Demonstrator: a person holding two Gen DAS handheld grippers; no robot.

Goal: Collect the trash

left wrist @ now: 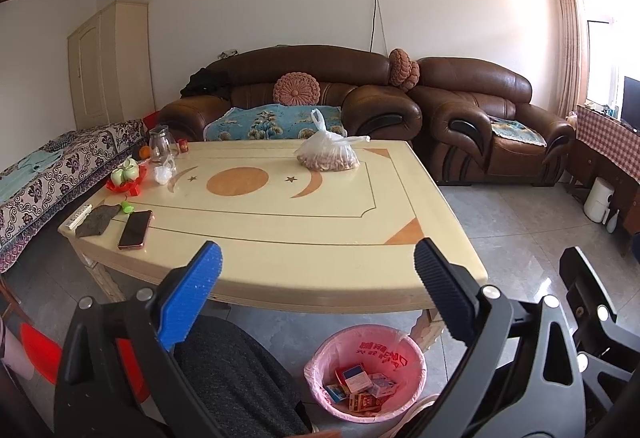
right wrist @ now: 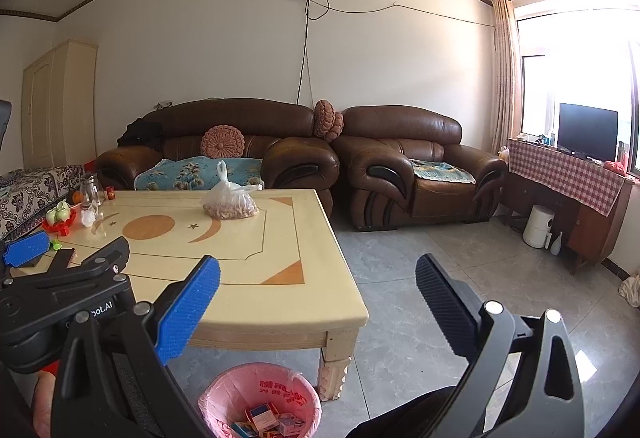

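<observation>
A bin with a pink liner (left wrist: 366, 372) (right wrist: 260, 400) stands on the floor by the table's near corner, with several small cardboard boxes (left wrist: 360, 390) (right wrist: 266, 418) inside. My left gripper (left wrist: 318, 268) is held wide open above the table's front edge, nothing between its blue and black fingers. My right gripper (right wrist: 318, 280) is also wide open and empty, over the floor just right of the table. The left gripper's blue finger (right wrist: 26, 248) shows at the left of the right wrist view.
The cream table (left wrist: 280, 230) (right wrist: 248, 278) carries a plastic bag of nuts (left wrist: 328, 155) (right wrist: 230, 205), a phone (left wrist: 135, 229), a grey cloth (left wrist: 96, 222), a remote (left wrist: 79, 215), a glass jar (left wrist: 160, 145) and a red fruit stand (left wrist: 126, 181). Brown sofas (left wrist: 480, 125) stand behind. A person's dark-trousered knee (left wrist: 236, 374) is below.
</observation>
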